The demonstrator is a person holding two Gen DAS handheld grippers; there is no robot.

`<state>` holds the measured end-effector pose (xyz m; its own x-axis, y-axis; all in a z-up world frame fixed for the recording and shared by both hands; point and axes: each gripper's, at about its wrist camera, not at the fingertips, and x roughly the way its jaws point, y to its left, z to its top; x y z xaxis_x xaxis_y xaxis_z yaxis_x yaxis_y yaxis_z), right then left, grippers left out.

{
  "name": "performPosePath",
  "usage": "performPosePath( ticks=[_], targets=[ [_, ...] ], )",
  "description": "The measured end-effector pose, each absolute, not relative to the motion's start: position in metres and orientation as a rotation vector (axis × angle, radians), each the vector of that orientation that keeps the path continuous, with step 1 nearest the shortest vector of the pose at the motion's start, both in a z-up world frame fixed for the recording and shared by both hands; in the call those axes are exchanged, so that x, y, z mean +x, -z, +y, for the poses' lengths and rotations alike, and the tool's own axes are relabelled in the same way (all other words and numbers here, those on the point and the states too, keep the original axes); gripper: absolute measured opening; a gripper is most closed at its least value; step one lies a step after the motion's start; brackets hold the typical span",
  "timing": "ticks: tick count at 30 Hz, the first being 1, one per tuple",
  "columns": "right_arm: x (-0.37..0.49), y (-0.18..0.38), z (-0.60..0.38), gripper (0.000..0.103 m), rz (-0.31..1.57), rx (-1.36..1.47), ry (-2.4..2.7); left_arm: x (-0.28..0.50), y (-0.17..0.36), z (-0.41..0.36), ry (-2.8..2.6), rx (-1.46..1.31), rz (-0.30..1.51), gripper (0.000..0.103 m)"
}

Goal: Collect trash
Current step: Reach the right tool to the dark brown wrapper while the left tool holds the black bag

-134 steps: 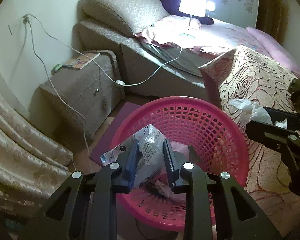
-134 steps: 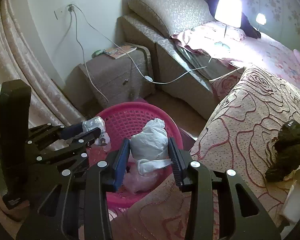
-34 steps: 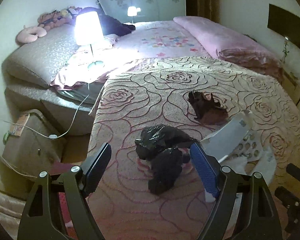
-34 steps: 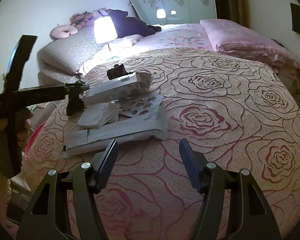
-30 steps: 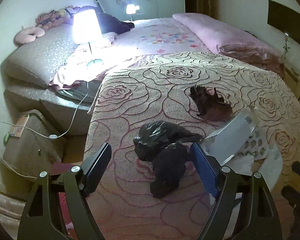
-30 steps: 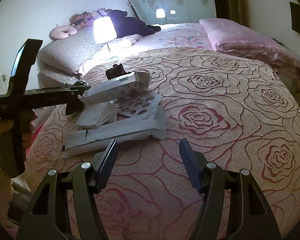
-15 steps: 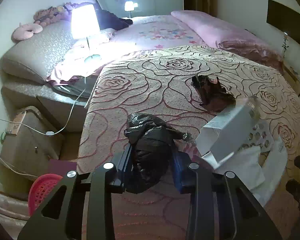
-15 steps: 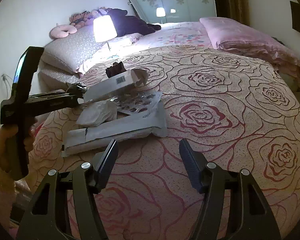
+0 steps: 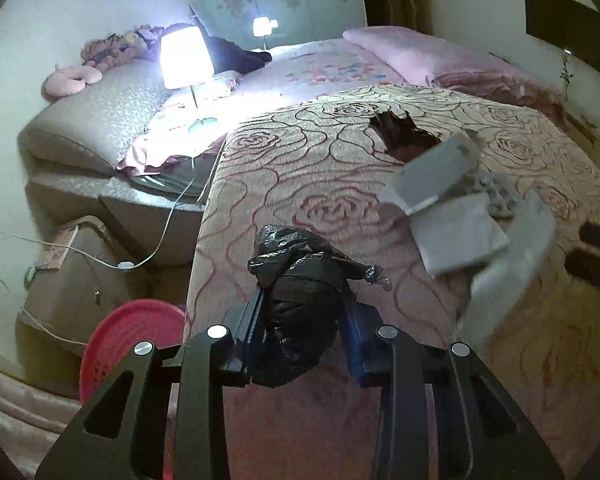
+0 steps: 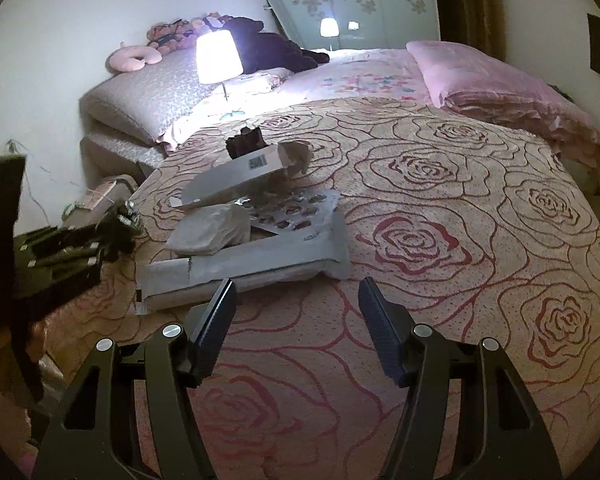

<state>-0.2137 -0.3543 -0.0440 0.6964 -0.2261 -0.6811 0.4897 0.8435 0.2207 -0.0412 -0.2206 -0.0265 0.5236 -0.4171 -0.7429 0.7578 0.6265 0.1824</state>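
The left gripper [image 9: 302, 326] pinches the crumpled black bag [image 9: 300, 304] above the bed edge, apparently clear of the bedspread [image 9: 300, 168], and its slack plastic could slip free before reaching the pink basket [image 9: 130, 338], while the right gripper [image 10: 298, 320] hangs spread near the white packaging [image 10: 244, 264].

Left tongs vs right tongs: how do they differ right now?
Left tongs are shut on the black plastic bag; right tongs are open and hold nothing. The left ones sit at the bed's edge, with the pink basket down on the floor beside them; the right ones hover over the rose bedspread, just short of the long grey package. Both have black frames and blue pads.
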Motion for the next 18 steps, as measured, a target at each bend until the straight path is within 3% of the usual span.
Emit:
performPosePath(
  ticks=[18],
  targets=[
    [-0.104,0.004,-0.379,0.069,0.72,0.281,0.329,-0.056,0.032,-0.197,0.732,0.52,0.708,0.032]
  ],
)
